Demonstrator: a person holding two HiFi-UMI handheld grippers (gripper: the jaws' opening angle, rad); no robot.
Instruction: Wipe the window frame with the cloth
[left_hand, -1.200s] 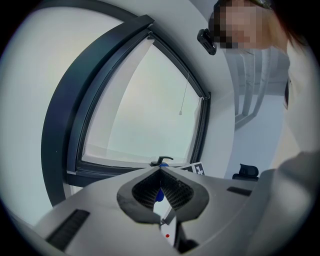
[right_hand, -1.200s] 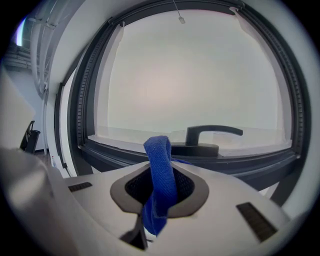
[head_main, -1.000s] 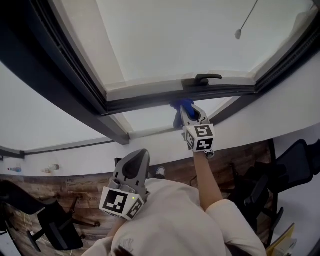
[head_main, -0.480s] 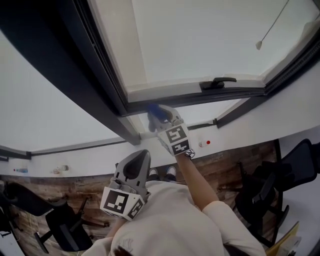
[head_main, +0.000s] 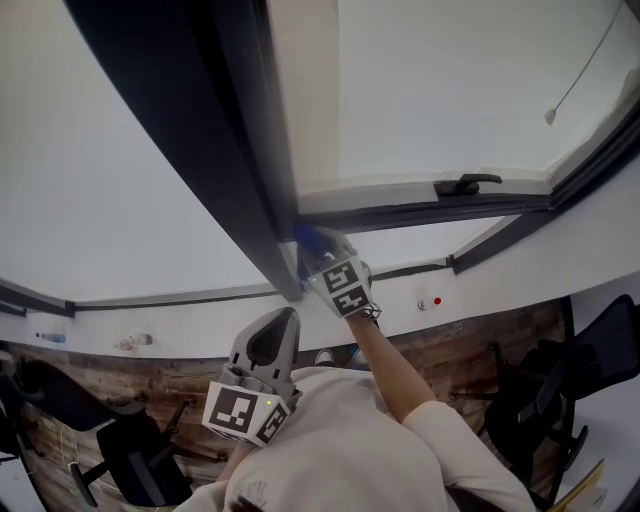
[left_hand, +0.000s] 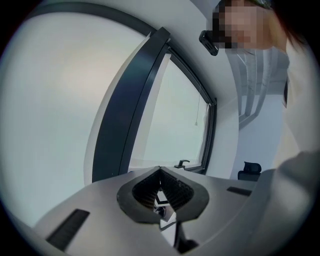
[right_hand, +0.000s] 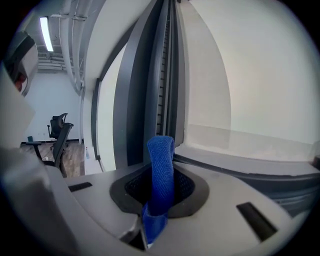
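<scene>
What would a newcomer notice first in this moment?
The blue cloth stands out first: it is clamped in the right gripper and raised to the corner where the dark window frame upright meets the lower rail. Next comes the left gripper, shut on nothing and held low by the person's chest.

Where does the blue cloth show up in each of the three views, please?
Head view: blue cloth at centre, against the corner of the dark window frame, in the right tool.
Left gripper view: not in it.
Right gripper view: low centre, pinched between the tool's jaws.
Shared landmark: the dark window frame, in all three.
</scene>
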